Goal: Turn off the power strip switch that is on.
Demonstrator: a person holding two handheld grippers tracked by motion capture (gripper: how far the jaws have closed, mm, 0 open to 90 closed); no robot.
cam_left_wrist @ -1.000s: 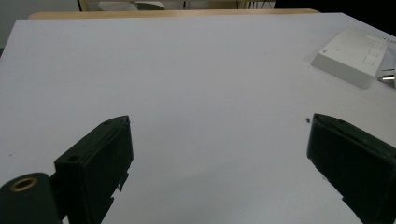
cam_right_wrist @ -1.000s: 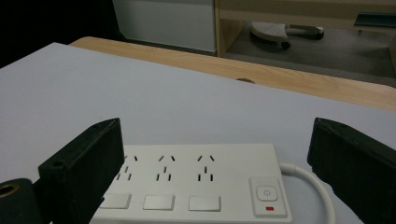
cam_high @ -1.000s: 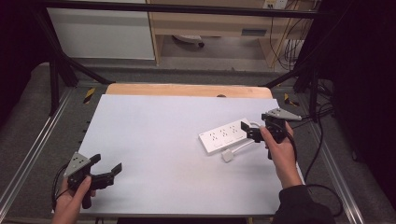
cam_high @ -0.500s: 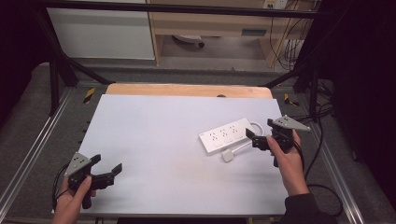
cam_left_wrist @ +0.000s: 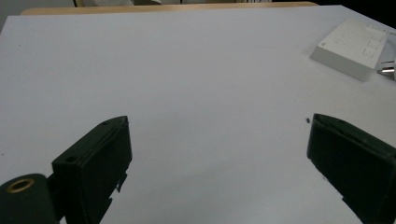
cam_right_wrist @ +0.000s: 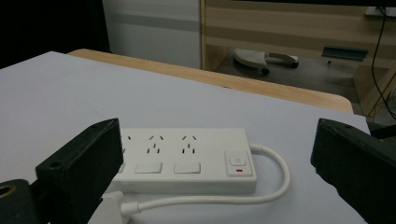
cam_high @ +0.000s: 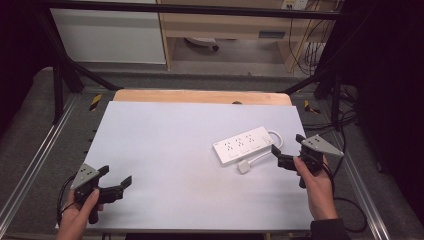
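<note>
On the white table [cam_high: 165,150], a white power strip [cam_high: 243,145] is lying flat, its cable [cam_high: 272,142] looping to the plug [cam_high: 243,166]; your left gripper [cam_high: 116,184] and right gripper [cam_high: 284,157] are both gaping empty.

- Left gripper [cam_high: 116,181]: black body, two blocky black jaws, grey three-cornered plate on top, black cable trailing.
- Right gripper [cam_high: 287,152]: same build; grey plate, black cable.
- Jaw base: brass-ringed hole.
- Right sleeve [cam_high: 327,230]: dark.

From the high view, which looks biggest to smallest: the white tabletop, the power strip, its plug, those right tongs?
1. White tabletop, by far.
2. Power strip.
3. Right tongs, open; near the strip in size, so this is unsure.
4. Plug, smallest.
</note>
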